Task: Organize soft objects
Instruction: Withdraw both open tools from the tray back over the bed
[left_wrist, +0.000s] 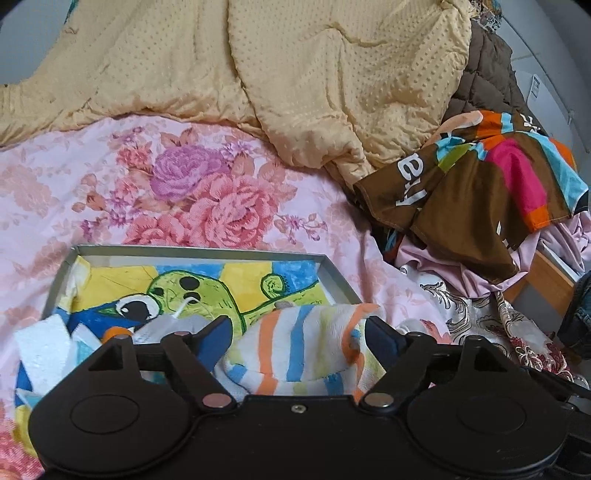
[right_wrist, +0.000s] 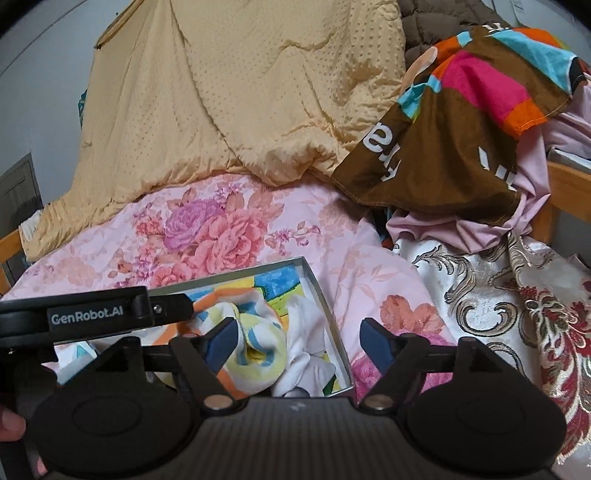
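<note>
A shallow grey box (left_wrist: 199, 253) with a cartoon picture inside lies on the pink floral bedsheet (left_wrist: 207, 192). In it rests a rolled striped cloth (left_wrist: 295, 350), white with orange, blue and yellow bands. My left gripper (left_wrist: 301, 332) is open; its blue pads stand either side of the roll without squeezing it. In the right wrist view the same roll (right_wrist: 255, 350) lies in the box (right_wrist: 325, 314) beside a white cloth (right_wrist: 306, 350). My right gripper (right_wrist: 299, 341) is open above that corner, its left pad by the roll. The left gripper's body (right_wrist: 92, 314) crosses that view at the left.
A yellow dotted quilt (left_wrist: 295, 74) is heaped at the back. To the right lie a brown multicoloured cloth (left_wrist: 480, 177), a pale pink cloth (right_wrist: 480, 229) and a brocade fabric (right_wrist: 498, 295) by the wooden bed frame (right_wrist: 565, 177). White foam pieces (left_wrist: 44, 343) sit at the box's left.
</note>
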